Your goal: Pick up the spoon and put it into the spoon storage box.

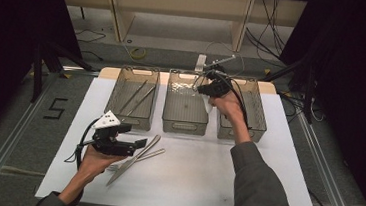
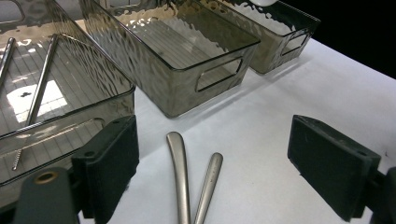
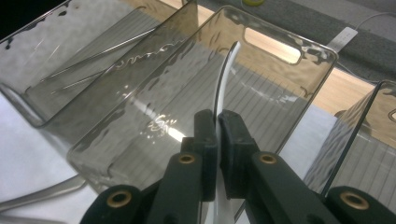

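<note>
Smoked-grey plastic makes up the three bins set side by side at the far edge of the white table in the high view: left bin, middle bin, right bin. My left gripper rests low near the table's front left, jaws spread wide, pointing at the steel cutlery that lies crossed on the white surface just beside it. My right gripper is raised over the far right corner of the middle bin. Two long thin metal utensils lie slantwise in the left bin.

Left gripper view: both my black pads stand far apart with nothing pressed between them. Two steel handles lie on the table in the gap, forming a narrow V, touching neither pad. Beyond them stand the middle bin and, farther off, the right bin; the left bin with its metal utensils sits at the left.

Right gripper view: my jaws are clamped narrow on a thin white curved utensil, seen edge-on, which rises from between the pads above the middle bin. Which kind of utensil it is I cannot tell. To the left is the left bin; steel handles lie on the table at lower left.
</note>
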`<action>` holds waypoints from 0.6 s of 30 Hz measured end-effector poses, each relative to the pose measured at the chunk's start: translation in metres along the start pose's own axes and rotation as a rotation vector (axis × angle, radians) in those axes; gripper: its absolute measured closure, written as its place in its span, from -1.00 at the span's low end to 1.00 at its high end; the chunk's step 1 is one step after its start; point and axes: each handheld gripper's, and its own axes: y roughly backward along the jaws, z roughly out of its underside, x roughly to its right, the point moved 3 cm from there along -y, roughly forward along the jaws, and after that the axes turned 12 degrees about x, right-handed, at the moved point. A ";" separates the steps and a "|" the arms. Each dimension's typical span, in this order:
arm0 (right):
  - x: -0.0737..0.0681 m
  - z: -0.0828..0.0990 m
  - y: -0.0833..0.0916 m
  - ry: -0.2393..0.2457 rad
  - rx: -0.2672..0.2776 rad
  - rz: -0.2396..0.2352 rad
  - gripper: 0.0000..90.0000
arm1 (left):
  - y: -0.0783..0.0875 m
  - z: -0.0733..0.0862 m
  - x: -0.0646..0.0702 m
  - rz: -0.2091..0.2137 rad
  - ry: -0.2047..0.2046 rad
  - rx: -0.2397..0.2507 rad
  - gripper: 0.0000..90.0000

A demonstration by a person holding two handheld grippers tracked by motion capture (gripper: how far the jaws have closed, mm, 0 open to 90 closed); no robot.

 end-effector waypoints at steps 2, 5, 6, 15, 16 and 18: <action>0.001 -0.001 -0.003 -0.008 0.005 0.003 0.93 | 0.000 0.000 0.000 0.001 0.001 0.000 -0.65; 0.001 0.001 -0.010 -0.012 -0.001 0.007 0.93 | 0.000 0.000 0.000 0.000 0.000 0.000 -0.65; 0.001 0.002 -0.012 -0.018 -0.003 0.008 0.93 | 0.000 0.000 0.001 0.000 0.001 0.004 -0.65; -0.006 0.009 -0.032 -0.036 -0.024 0.001 0.93 | 0.000 0.000 0.000 0.003 0.002 -0.003 -0.65; -0.007 0.009 -0.034 -0.038 -0.025 0.002 0.93 | 0.000 0.000 0.001 0.004 0.003 -0.001 -0.65; -0.008 0.011 -0.037 -0.039 -0.029 0.002 0.93 | 0.000 0.000 0.001 0.006 0.005 0.000 -0.65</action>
